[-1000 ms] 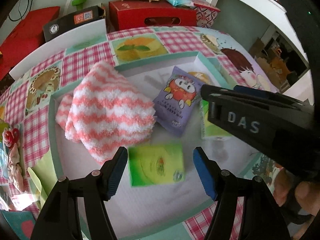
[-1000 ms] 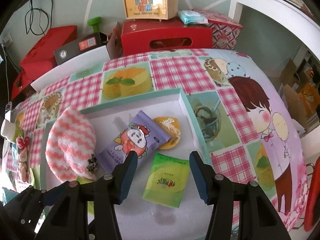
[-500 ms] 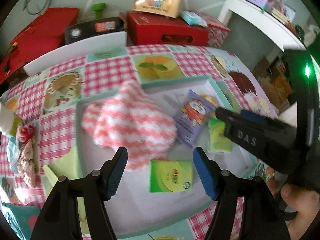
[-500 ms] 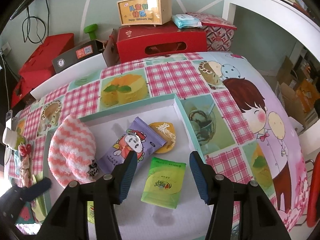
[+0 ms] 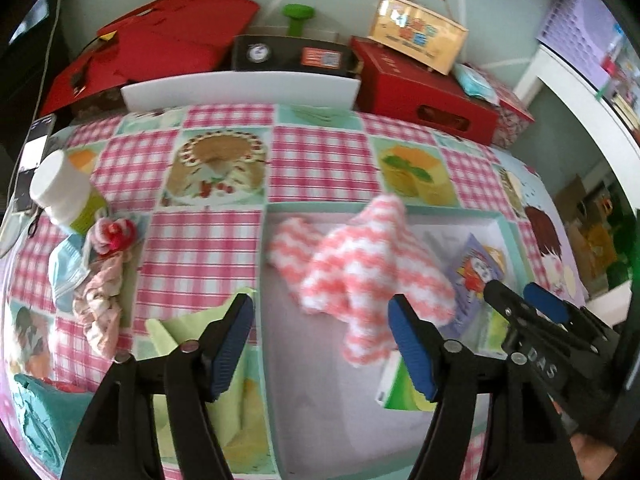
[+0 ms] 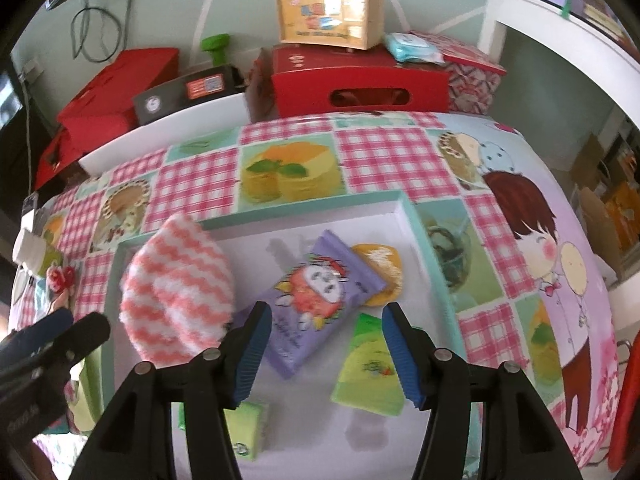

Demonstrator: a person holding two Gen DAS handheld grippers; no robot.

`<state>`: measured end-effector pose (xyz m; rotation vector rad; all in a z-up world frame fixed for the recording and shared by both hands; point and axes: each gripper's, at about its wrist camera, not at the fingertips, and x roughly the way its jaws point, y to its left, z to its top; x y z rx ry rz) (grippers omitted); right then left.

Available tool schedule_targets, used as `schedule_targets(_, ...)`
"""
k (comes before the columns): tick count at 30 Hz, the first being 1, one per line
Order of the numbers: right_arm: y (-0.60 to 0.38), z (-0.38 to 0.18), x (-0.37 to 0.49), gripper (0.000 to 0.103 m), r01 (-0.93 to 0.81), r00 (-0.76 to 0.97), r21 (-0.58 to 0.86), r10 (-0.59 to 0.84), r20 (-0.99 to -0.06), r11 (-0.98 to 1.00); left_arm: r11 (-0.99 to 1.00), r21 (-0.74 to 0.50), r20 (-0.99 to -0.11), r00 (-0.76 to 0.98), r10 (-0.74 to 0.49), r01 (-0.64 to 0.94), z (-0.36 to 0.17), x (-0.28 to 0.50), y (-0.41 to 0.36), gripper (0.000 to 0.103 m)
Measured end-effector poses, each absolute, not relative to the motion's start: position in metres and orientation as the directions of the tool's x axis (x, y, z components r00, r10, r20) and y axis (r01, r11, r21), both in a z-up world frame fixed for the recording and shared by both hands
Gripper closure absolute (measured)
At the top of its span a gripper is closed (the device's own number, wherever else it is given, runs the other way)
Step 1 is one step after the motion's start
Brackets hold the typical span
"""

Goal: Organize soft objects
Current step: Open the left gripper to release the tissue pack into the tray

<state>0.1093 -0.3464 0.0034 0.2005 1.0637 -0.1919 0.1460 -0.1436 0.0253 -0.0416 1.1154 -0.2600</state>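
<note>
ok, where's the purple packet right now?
Right wrist view: purple packet lies in the tray, centre, between the striped towel and the orange pouch.

The light is soft daylight, bright and even, with no dark corners on the table. Both pictures bend at the edges like a fishbowl, and black corners ring them. The fluffy pink-and-white striped cloth (image 5: 360,272) looks smeared and blurry. The purple cartoon snack packet (image 6: 320,300) is blurry too. A shiny glare sits on the tan cardboard box with a handle (image 6: 330,14). Shadows are faint.
</note>
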Motion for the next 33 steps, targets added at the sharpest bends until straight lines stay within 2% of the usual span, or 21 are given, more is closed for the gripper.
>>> schedule_targets(5,-0.331,0.002,0.114,0.038,0.216,0.467,0.055,-0.054,-0.882,0.975,0.978,-0.157,-0.884,0.421,-0.201,0.137,0.022,0.151,-0.13,0.021)
schedule_targets(11,-0.317,0.003,0.117,0.03,0.181,0.469,0.037,-0.054,-0.881,0.983,0.986,-0.125,-0.885,0.437,-0.162,0.111,0.019,0.155,-0.124,0.019)
schedule_targets(15,-0.314,0.003,0.118,0.019,0.183,0.471,0.025,-0.066,-0.88,0.983,0.989,-0.11,-0.883,0.449,-0.141,0.096,0.018,0.156,-0.121,0.019)
schedule_targets(18,-0.318,0.003,0.118,0.008,0.201,0.471,0.022,-0.077,-0.879,0.979,0.991,-0.102,-0.881,0.455,-0.13,0.086,0.017,0.157,-0.119,0.007)
schedule_targets(20,-0.319,0.004,0.118,0.0,0.209,0.472,0.009,-0.092,-0.877,0.978,0.993,-0.101,-0.875,0.47,-0.12,0.065,0.017,0.157,-0.116,0.005)
schedule_targets(33,-0.324,0.003,0.118,0.0,0.231,0.465,0.007,-0.104,-0.879,0.973,0.991,-0.117,-0.871,0.473,-0.135,0.068,0.017,0.158,-0.115,0.004)
